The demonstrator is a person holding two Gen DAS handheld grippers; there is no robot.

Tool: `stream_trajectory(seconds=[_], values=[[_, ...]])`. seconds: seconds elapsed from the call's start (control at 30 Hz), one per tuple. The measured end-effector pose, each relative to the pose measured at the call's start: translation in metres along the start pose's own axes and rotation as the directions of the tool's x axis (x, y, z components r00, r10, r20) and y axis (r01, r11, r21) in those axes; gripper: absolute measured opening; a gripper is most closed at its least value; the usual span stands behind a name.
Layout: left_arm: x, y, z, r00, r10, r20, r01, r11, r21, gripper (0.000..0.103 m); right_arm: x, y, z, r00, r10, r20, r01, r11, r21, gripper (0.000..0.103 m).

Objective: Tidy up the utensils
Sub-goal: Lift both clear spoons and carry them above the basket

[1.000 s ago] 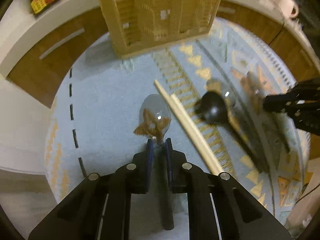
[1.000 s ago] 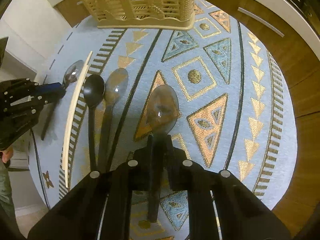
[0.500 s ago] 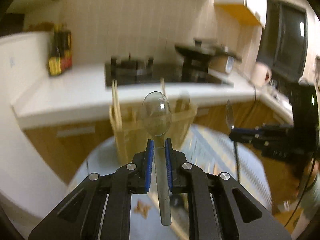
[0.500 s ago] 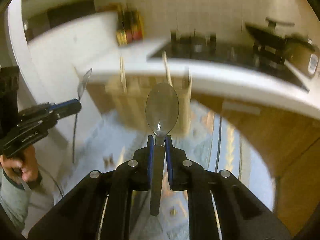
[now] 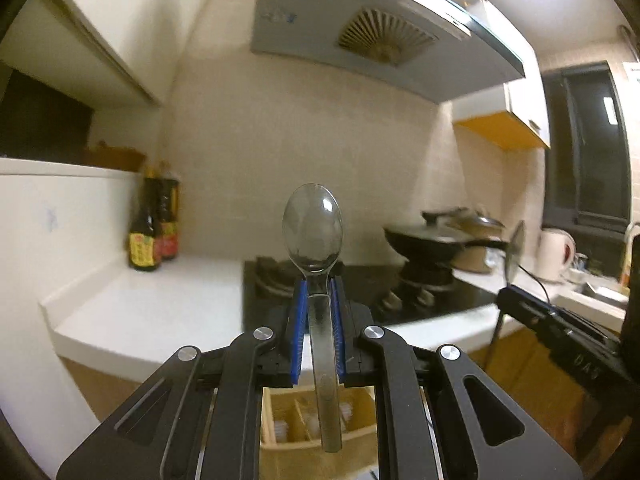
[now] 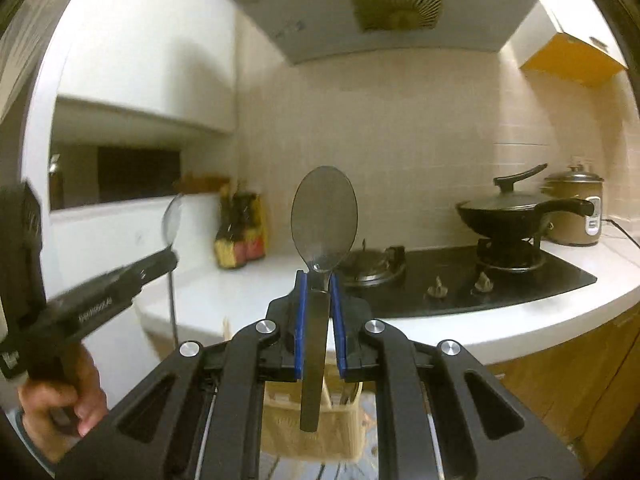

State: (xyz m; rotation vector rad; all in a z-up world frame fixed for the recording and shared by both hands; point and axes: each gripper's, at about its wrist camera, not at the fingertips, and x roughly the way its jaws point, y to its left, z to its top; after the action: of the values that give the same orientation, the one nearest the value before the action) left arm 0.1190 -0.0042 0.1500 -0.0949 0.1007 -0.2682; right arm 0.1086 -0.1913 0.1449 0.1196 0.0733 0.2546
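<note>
Now, left claw: clenched on clear spoon, bowl up, above wooden holder.
Right claw: clenched on grey spoon, bowl up, above woven basket.
Behind: stove on white counter, bottles at left.

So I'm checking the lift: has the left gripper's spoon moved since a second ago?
Yes. The spoon, then flat on the mat before the utensil basket, is now raised above it, bowl up, clamped in the left gripper.
</note>
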Motion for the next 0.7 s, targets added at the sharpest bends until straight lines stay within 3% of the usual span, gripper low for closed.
stream_trajectory(seconds=[0.27,0.7], values=[[0.034,0.022,-0.024,0.999,0.023,0.034,-0.023,1.000,-0.007,0.010,0.049,-0.008,-0.017,0.999,-0.031,-0.013,0.031,0.999,0.017,0.010],[0.064,0.047,-0.059,0.999,0.026,-0.035,-0.027,0.999,-0.038,0.011,0.089,-0.015,-0.059,0.993,-0.049,-0.103,0.049,0.999,-0.003,0.010]])
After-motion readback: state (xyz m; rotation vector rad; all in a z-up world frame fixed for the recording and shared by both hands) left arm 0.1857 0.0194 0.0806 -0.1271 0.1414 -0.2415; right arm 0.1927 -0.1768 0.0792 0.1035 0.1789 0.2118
